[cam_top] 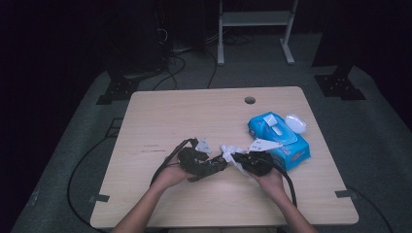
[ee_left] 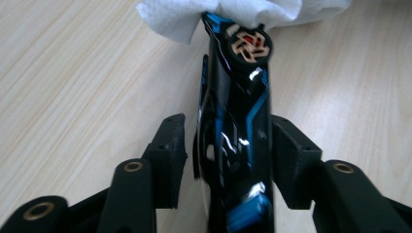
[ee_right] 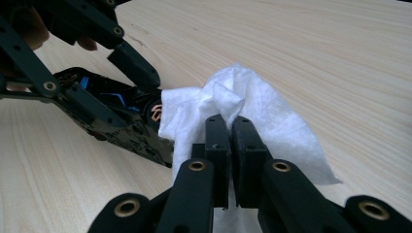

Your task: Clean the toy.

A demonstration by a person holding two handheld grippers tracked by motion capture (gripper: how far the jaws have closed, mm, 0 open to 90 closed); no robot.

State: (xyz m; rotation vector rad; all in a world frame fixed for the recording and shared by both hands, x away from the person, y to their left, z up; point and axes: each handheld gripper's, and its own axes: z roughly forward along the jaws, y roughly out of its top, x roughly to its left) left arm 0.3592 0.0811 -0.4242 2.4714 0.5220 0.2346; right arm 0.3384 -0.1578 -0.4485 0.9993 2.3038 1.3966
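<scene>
Now | worktop (cam_top: 160,116): wet-wipe pack (cam_top: 279,137) near right edge | left gripper (ee_left: 223,145): apart, black-and-blue gadget (ee_left: 238,121) between its pads, left of pack | right gripper (ee_right: 229,131): clamped on white wipe (ee_right: 262,111) touching gadget's tip

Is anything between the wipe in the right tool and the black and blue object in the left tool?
Nothing visible. The wipe, pinched in the right tool, already lies against the end of the black and blue object, which sits between the left tool's jaws.
</scene>
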